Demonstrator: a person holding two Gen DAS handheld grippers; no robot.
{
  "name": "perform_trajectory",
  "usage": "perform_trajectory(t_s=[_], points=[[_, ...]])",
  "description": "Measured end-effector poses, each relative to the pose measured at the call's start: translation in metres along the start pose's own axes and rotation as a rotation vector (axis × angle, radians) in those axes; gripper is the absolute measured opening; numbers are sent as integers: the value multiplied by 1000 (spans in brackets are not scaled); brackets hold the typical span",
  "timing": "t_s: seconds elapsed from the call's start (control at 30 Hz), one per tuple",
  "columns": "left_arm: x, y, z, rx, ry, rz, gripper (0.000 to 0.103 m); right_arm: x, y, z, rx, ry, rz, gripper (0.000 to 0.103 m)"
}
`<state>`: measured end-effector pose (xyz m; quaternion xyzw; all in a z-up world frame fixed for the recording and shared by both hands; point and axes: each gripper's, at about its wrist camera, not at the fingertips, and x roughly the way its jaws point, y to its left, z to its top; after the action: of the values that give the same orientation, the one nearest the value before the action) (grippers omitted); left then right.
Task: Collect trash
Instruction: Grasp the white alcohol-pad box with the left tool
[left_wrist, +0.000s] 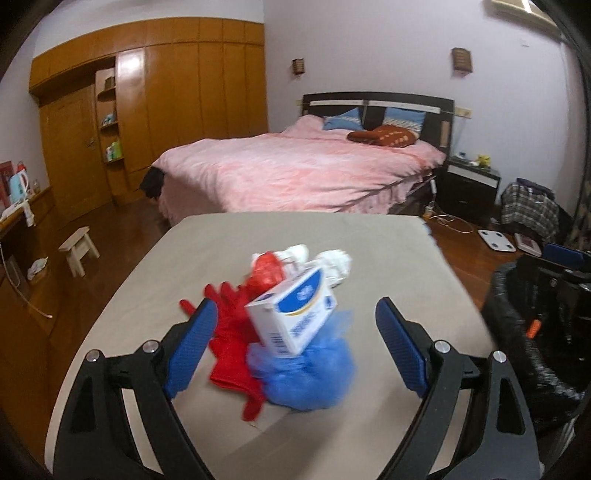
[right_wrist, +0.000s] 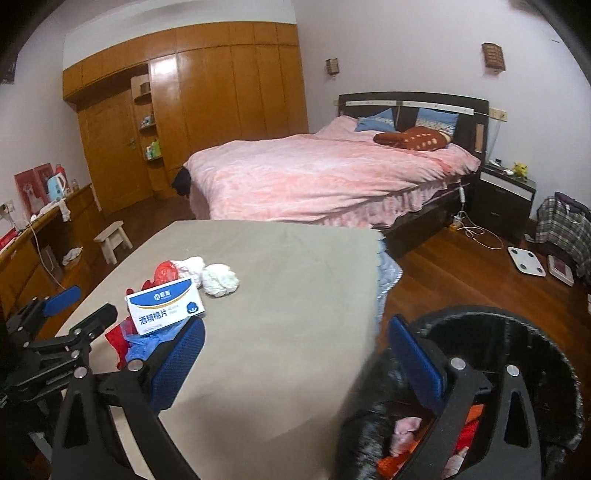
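A pile of trash lies on the grey table (left_wrist: 332, 240): a white and blue box (left_wrist: 295, 317) resting on a blue mesh puff (left_wrist: 306, 373), a red rubber glove (left_wrist: 231, 332), a red plastic bag (left_wrist: 266, 273) and white crumpled tissue (left_wrist: 336, 264). My left gripper (left_wrist: 295, 343) is open, its blue pads on either side of the box and puff. The box (right_wrist: 166, 306) and tissue (right_wrist: 221, 280) also show in the right wrist view. My right gripper (right_wrist: 295, 354) is open and empty, over the table's right edge and the black-lined trash bin (right_wrist: 517, 387).
The bin (left_wrist: 524, 332) stands at the table's right side with pink and red items inside. A pink bed (right_wrist: 325, 177), a wooden wardrobe (right_wrist: 207, 92), a small stool (right_wrist: 112, 240) and a floor scale (right_wrist: 526, 260) are beyond.
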<state>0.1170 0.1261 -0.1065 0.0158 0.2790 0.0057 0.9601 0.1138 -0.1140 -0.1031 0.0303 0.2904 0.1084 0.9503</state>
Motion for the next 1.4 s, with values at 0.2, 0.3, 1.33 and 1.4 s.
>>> perform_trajectory(t_s=[0.2, 0.3, 1.33, 1.4], points=[[30, 14, -8, -21, 47, 2, 79, 19, 10, -6, -12, 34, 6, 97], [47, 18, -9, -29, 75, -13, 77, 27, 13, -6, -20, 48, 5, 97], [81, -3, 2, -45, 65, -97, 30, 53, 20, -13, -51, 96, 7, 97], [73, -2, 4, -52, 44, -90, 30, 51, 22, -12, -52, 92, 10, 97]])
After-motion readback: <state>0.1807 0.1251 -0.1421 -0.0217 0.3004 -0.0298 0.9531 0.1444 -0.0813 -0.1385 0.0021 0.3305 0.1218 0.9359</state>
